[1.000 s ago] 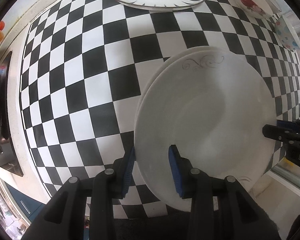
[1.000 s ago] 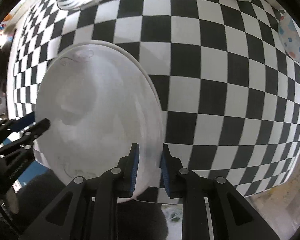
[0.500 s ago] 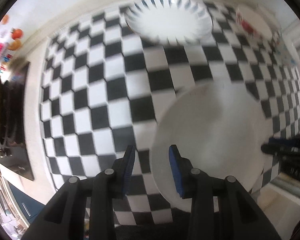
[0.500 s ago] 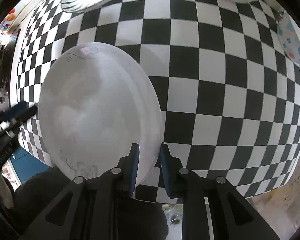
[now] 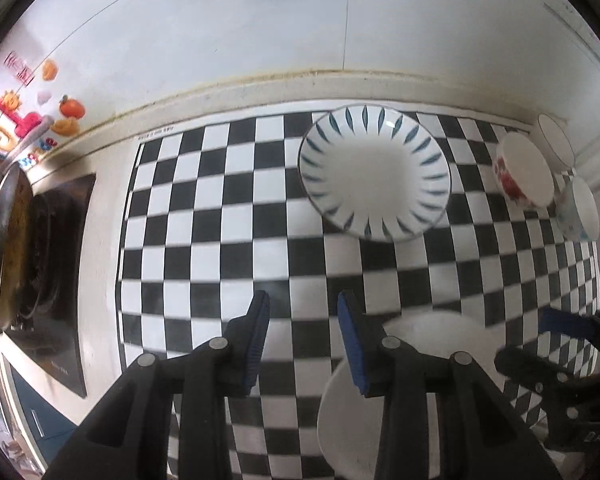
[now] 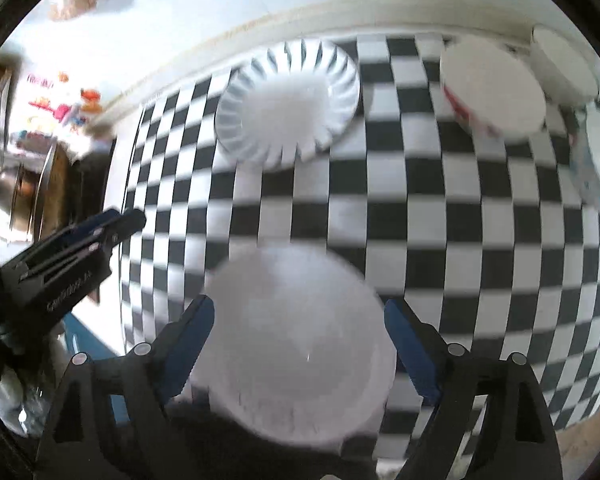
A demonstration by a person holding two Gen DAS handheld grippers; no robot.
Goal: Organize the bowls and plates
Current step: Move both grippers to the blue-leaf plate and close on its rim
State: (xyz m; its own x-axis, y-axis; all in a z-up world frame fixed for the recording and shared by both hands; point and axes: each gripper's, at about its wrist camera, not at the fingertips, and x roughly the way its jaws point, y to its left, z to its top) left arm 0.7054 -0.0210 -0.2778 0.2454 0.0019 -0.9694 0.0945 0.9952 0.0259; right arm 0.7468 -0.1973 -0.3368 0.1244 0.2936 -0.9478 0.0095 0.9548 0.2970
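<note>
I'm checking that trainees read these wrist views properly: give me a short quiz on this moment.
1. True or false: the left gripper is clamped on the plain white plate.
2. What pattern does the plate nearest the wall have? A) red flowers B) dark blue streaks around the rim C) none
3. What do the dishes lie on?

Key: 1. False. Only the mat shows between its jaws, and the white plate lies beside it. 2. B. 3. A black-and-white checkered mat.
</note>
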